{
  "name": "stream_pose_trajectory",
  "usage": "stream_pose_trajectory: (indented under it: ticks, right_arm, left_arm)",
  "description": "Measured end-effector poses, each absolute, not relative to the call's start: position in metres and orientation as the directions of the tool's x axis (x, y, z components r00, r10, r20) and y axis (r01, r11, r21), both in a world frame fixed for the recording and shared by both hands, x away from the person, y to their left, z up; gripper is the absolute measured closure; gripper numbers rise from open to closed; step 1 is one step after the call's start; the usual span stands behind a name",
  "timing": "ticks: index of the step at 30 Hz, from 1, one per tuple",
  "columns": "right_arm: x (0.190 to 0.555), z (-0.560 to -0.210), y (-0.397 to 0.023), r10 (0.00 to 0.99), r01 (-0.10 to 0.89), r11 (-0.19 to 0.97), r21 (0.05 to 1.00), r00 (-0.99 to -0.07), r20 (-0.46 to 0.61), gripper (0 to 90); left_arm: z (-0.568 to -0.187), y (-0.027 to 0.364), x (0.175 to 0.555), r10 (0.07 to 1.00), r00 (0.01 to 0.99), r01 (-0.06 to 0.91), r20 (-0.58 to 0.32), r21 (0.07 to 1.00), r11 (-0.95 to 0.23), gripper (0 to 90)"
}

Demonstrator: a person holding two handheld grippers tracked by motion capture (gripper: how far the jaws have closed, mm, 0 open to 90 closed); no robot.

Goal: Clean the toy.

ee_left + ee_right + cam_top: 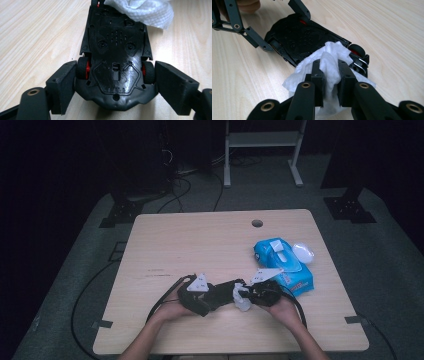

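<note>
White crumpled wipe, clamped in the right gripper, is wiping the upturned black plastic toy car's underside; left gripper fingers are straddling it at 9 o'clock, slightly parted; wiping is unfinished.

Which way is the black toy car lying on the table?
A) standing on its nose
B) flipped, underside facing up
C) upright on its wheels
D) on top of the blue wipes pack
B: in the left gripper view the toy car shows its flat black chassis with screw holes and vent slots facing up, and the white wipe pinched by the right gripper rests on that underside.
</note>
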State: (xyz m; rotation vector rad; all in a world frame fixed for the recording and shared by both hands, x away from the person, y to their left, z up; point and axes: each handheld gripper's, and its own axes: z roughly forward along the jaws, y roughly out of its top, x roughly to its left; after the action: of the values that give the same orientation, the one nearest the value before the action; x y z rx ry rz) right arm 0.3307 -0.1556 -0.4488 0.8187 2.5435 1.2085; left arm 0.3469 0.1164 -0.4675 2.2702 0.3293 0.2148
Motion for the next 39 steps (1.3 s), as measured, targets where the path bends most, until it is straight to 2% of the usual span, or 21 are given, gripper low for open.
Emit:
stream_pose_trajectory:
  ticks: [10, 13, 17, 29, 33, 39]
  right_arm:
    - [0.325, -0.452, -0.156, 0.565, 0.368, 0.5, 0.784, -0.825, 0.027, 77.5]
    - [0.322, -0.453, -0.157, 0.559, 0.356, 0.501, 0.789, -0.829, 0.019, 77.7]
    - [0.32, -0.454, -0.156, 0.547, 0.337, 0.511, 0.791, -0.837, 0.003, 78.0]
    - [0.313, -0.455, -0.159, 0.543, 0.325, 0.505, 0.8, -0.84, -0.001, 78.4]
    - [0.312, -0.455, -0.16, 0.54, 0.316, 0.512, 0.799, -0.841, -0.013, 78.4]
    - [0.308, -0.459, -0.161, 0.551, 0.3, 0.494, 0.816, -0.834, -0.027, 78.6]
  left_arm:
    - [-0.463, 0.13, 0.357, 0.369, 0.921, 0.314, -0.12, 0.791, -0.525, 19.2]
    - [-0.466, 0.133, 0.36, 0.388, 0.903, 0.372, -0.184, 0.786, -0.493, 21.4]
    - [-0.47, 0.133, 0.364, 0.409, 0.884, 0.421, -0.227, 0.768, -0.482, 21.8]
    - [-0.472, 0.128, 0.365, 0.41, 0.874, 0.45, -0.26, 0.753, -0.481, 34.5]
    - [-0.473, 0.128, 0.366, 0.411, 0.864, 0.476, -0.291, 0.741, -0.474, 35.0]
    - [-0.469, 0.124, 0.358, 0.408, 0.895, 0.385, -0.179, 0.772, -0.506, 34.9]
